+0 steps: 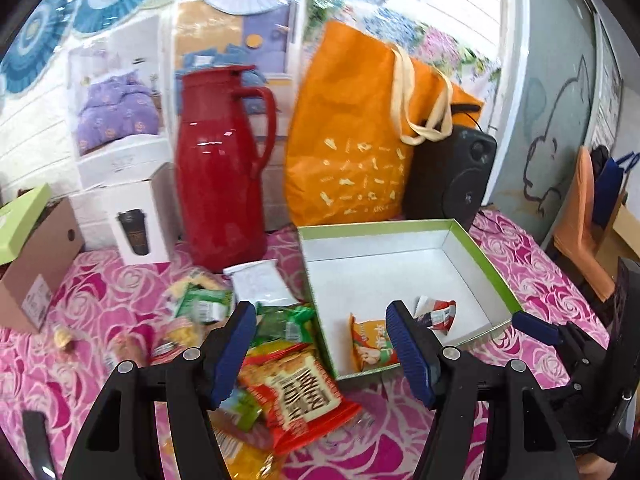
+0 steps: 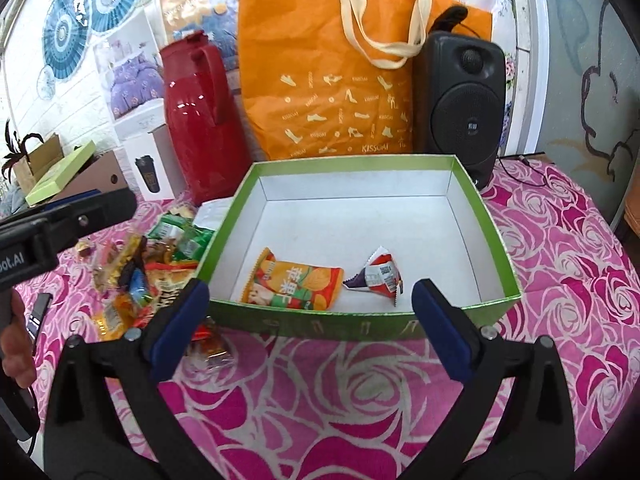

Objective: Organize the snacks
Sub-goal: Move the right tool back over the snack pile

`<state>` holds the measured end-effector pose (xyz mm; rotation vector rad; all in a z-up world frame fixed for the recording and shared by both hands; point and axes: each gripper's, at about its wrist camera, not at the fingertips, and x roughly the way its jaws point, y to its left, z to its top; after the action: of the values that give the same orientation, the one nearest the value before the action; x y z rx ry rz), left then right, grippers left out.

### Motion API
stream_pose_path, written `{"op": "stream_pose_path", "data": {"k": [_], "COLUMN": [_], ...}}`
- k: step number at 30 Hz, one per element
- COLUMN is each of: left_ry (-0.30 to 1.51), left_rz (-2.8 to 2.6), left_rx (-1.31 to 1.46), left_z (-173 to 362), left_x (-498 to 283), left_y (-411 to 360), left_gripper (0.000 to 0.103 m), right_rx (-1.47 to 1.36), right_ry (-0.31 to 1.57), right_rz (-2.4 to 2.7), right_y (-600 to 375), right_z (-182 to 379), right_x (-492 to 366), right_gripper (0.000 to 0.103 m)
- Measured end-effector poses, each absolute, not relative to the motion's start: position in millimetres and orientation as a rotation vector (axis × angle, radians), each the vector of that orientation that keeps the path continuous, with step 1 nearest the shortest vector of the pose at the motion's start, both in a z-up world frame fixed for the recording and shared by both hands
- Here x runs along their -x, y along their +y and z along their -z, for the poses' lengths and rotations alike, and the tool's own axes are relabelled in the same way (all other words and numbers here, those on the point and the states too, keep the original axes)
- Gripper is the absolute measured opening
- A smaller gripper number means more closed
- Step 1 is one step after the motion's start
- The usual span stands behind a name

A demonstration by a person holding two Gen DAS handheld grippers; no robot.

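Note:
A green box with a white inside (image 1: 496, 266) (image 2: 498, 240) stands open on the pink rose cloth. In it lie an orange snack packet (image 1: 370, 344) (image 2: 296, 282) and a small red-white triangular packet (image 1: 438, 314) (image 2: 378, 274). A pile of snack packets (image 1: 260, 344) (image 2: 136, 280) lies left of the box, with a red-orange biscuit packet (image 1: 304, 398) in front. My left gripper (image 1: 322, 352) is open and empty above the pile's right edge and the box's near-left corner. My right gripper (image 2: 310, 328) is open and empty at the box's front wall.
A red thermos jug (image 1: 222, 168) (image 2: 196, 120), an orange tote bag (image 1: 352, 128) (image 2: 332, 68) and a black speaker (image 1: 452, 176) (image 2: 460, 100) stand behind the box. A white cup carton (image 1: 128, 220) and a brown cardboard box (image 1: 36, 264) stand at the back left.

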<state>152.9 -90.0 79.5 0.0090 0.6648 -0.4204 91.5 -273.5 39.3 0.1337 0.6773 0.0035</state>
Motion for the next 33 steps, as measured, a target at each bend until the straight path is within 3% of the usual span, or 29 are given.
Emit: {"op": "stream_pose_path", "data": {"k": [8,17,24,33], "left_ry": [0.672,0.793,0.86,0.874], "left_rz": [0.299,0.23,0.24,0.288], "left_rx": [0.051,0.112,0.151,0.182], "left_z": [-86,-30,2,9], "left_x": [-115,-79,-62,-64], "left_y": [-25,33,64,77], "left_gripper": [0.069,0.069,0.069,0.069], "right_rx": [-0.115,-0.142,-0.092,-0.242], "right_ry": [0.668,0.834,0.914,0.918], "right_rz": [-0.052,-0.181,-0.286,-0.122], "right_y": [-243,-189,-144,-157], "right_z": [-61,-16,10,14], "right_x": [-52,-47,-67,-121], "right_gripper": [0.101,0.101,0.079,0.079]}}
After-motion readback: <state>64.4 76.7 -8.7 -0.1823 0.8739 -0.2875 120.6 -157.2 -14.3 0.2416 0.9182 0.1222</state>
